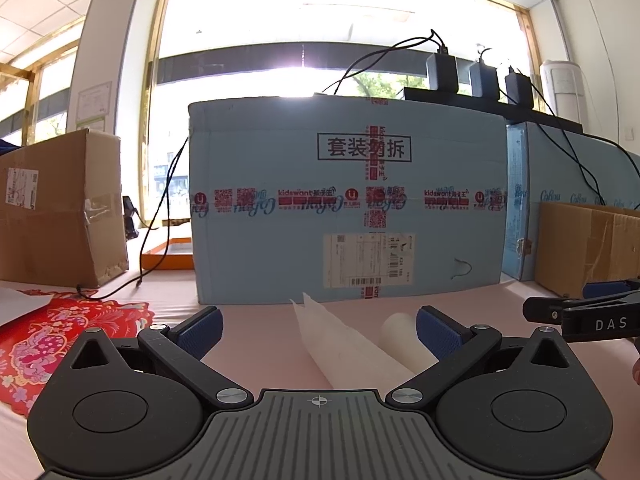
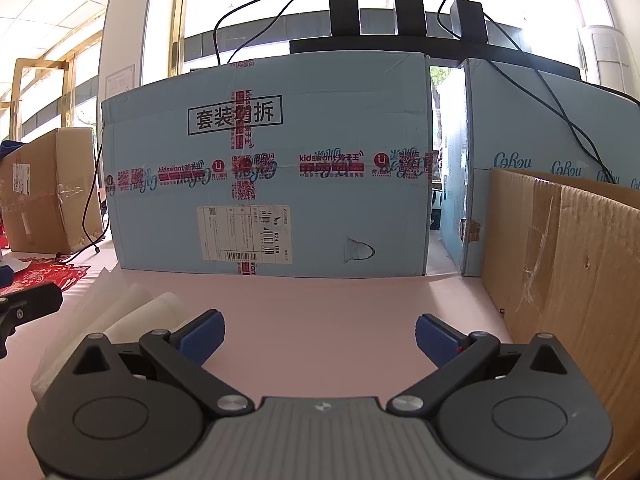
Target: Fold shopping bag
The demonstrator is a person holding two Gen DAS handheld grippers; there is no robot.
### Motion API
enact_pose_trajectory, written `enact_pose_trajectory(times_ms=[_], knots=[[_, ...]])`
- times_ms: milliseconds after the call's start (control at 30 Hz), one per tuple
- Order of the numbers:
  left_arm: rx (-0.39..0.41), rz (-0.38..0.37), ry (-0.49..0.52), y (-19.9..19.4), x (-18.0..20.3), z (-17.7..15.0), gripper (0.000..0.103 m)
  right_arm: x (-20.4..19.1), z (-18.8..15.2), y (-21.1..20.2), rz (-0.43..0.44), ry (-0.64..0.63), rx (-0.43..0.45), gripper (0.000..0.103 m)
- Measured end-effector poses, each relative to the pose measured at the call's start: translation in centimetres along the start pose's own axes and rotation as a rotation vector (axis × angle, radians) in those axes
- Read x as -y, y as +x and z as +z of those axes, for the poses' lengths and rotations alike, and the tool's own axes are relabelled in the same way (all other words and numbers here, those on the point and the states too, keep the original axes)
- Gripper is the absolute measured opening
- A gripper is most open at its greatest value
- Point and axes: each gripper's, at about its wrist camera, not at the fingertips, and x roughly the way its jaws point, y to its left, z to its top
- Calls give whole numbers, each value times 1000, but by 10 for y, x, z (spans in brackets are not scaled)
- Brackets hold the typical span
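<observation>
A white shopping bag (image 1: 352,344), folded into a narrow bundle, lies on the pink table between the fingers of my left gripper (image 1: 319,330), nearer the right finger. The left gripper is open and empty. In the right wrist view the same bag (image 2: 120,320) lies to the left of my right gripper (image 2: 319,334), beside its left finger. The right gripper is open and empty. The right gripper also shows at the right edge of the left wrist view (image 1: 584,316). The left gripper's tip shows at the left edge of the right wrist view (image 2: 28,304).
A large light-blue carton (image 1: 348,200) stands straight ahead on the pink table (image 2: 320,300). A brown box (image 2: 568,280) stands at the right, another brown box (image 1: 56,208) at the left. A red patterned sheet (image 1: 68,336) lies front left. Black cables (image 1: 160,216) trail down.
</observation>
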Motion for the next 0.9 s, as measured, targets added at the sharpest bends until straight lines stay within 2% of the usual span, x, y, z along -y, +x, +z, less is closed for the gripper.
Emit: enact_pose_trajectory(times_ms=[900], knots=[[-4, 0, -1, 1, -1, 1, 103, 0, 0, 2, 0, 5, -13, 103]])
